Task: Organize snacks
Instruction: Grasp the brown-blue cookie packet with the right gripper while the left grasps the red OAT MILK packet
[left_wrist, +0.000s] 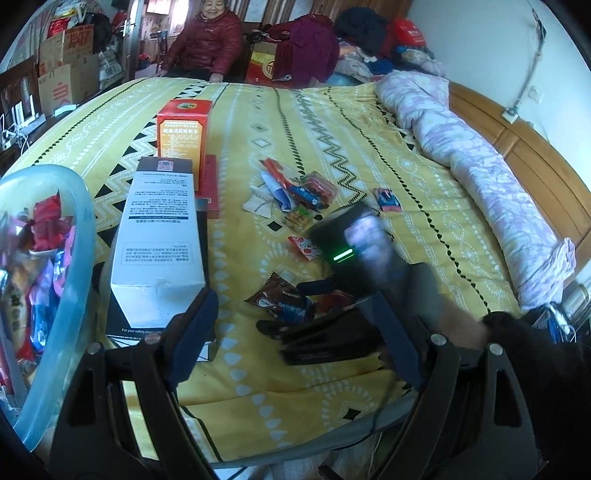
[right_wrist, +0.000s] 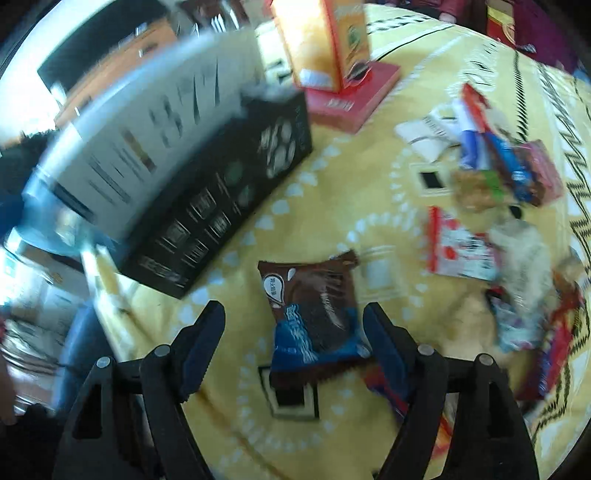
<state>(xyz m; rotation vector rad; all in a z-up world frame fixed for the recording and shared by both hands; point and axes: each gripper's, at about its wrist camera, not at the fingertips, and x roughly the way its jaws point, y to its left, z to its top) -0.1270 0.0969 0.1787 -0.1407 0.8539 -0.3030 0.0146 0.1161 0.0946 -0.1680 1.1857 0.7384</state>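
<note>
A brown and blue snack packet (right_wrist: 314, 314) lies flat on the yellow bedcover (right_wrist: 369, 424). My right gripper (right_wrist: 295, 347) points down over it, open, one finger on each side and neither pad pressing it. The same packet (left_wrist: 284, 299) shows in the left wrist view under the right gripper's black body (left_wrist: 351, 251). More wrapped snacks (left_wrist: 295, 192) lie in a loose pile further up the bed. My left gripper (left_wrist: 295, 339) hangs open and empty above the cover. At its left stands a translucent blue tub (left_wrist: 85, 221) holding several snack packets.
A white box (left_wrist: 159, 236) lies on a black box (right_wrist: 221, 195) beside the tub. Behind them an orange-red carton (left_wrist: 183, 136) stands on a flat red box (right_wrist: 351, 99). A rolled quilt (left_wrist: 480, 166) runs along the right. A person in a red jacket (left_wrist: 207, 40) sits at the far edge.
</note>
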